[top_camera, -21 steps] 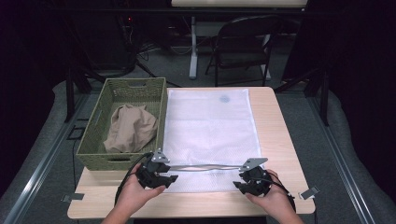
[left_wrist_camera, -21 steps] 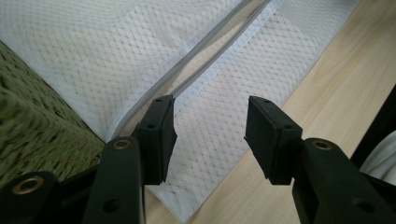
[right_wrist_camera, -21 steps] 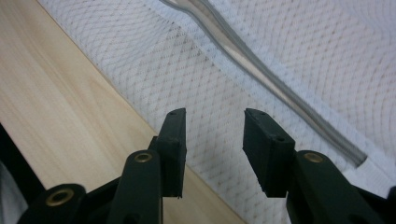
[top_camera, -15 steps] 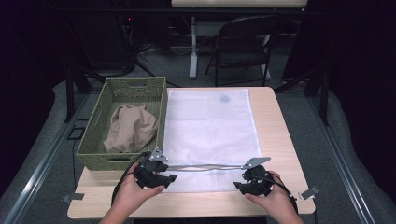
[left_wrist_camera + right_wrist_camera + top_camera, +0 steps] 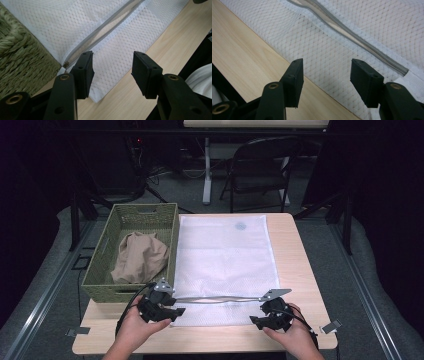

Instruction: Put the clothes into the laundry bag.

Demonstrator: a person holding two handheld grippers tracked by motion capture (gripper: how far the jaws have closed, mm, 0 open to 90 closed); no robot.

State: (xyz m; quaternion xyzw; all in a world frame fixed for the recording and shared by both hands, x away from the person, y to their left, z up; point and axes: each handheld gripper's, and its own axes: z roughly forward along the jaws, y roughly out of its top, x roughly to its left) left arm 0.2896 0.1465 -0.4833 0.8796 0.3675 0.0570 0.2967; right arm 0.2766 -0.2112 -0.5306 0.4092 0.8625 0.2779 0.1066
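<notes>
Mesh laundry bag [image 5: 225, 265] lies flat on the table [image 5: 300, 270], long axis running away from me, zipper [image 5: 105, 28] across the near end. Its near hem sits partly hidden behind both tools. I keep my left gripper [image 5: 112, 70] and right gripper [image 5: 325, 75] wide, empty, over the near corners.

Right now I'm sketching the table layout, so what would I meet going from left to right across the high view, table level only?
Woven basket holding a tan cloth → white mesh bag → bare wooden table. Along the near edge: left tool → right tool.
</notes>
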